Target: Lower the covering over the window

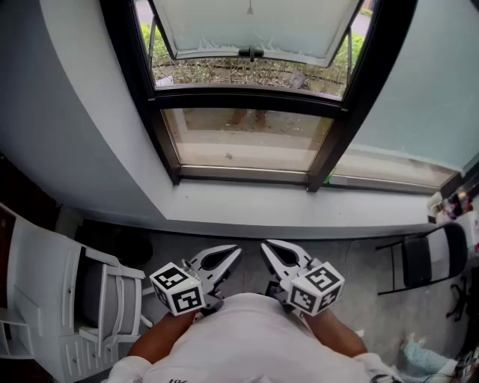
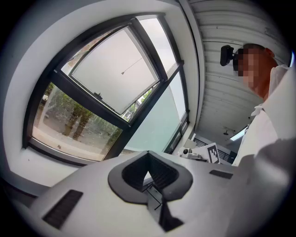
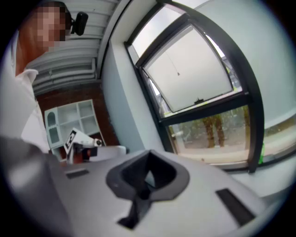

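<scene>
In front of the person, a big window with a thick black frame (image 1: 247, 99) sits in a pale grey wall (image 1: 82, 112). The pale white covering (image 1: 254, 26) is up high, over the top part of the window only. The bottom pane (image 1: 247, 138) is bare glass, and the ground outside shows through it. Under the window runs a wide white sill (image 1: 299, 208). On the grey floor (image 1: 359, 262), a white slatted chair (image 1: 45, 299) stands at the left and a black folding chair (image 1: 430, 258) stands at the right. Low in the head view, the person's white shirt (image 1: 247, 336) fills the bottom edge. Just above it, the two grippers sit side by side, near each other, and point toward the sill. The left gripper (image 1: 236, 250) is clenched tight, with nothing between its jaws. The right gripper (image 1: 265, 245) is clenched tight too and holds nothing. Both are well apart from the covering. A small pull (image 1: 249, 10) hangs on a thin cord in front of the covering, near its middle.
</scene>
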{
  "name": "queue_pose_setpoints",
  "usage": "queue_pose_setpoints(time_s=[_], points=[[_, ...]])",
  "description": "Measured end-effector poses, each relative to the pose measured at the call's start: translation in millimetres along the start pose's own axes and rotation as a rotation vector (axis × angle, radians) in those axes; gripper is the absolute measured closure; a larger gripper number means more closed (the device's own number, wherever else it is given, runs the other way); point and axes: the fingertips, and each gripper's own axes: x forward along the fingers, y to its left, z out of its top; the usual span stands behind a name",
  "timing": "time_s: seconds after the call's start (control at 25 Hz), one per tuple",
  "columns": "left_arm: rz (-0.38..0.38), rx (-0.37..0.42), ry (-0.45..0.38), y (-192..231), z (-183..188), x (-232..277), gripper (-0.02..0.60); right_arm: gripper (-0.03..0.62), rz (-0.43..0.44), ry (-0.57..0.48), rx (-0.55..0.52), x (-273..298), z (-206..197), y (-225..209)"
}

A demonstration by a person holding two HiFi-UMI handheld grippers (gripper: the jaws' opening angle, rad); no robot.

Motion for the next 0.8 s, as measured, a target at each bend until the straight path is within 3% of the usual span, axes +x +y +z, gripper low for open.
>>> queue_pose_setpoints(time_s=[0.44,0.8], points=[[0.001,-0.017,-0.023,12.3,2.4,-15.0,0.569,0.571,-0.018,0.015,-0.015,9.8,-7.3,9.0],[0.002,-0.018,-0.045,29.5,16.1,-39.7,0.569,0.571,-0.085,0.004,0.033,25.0,-14.5,7.8]])
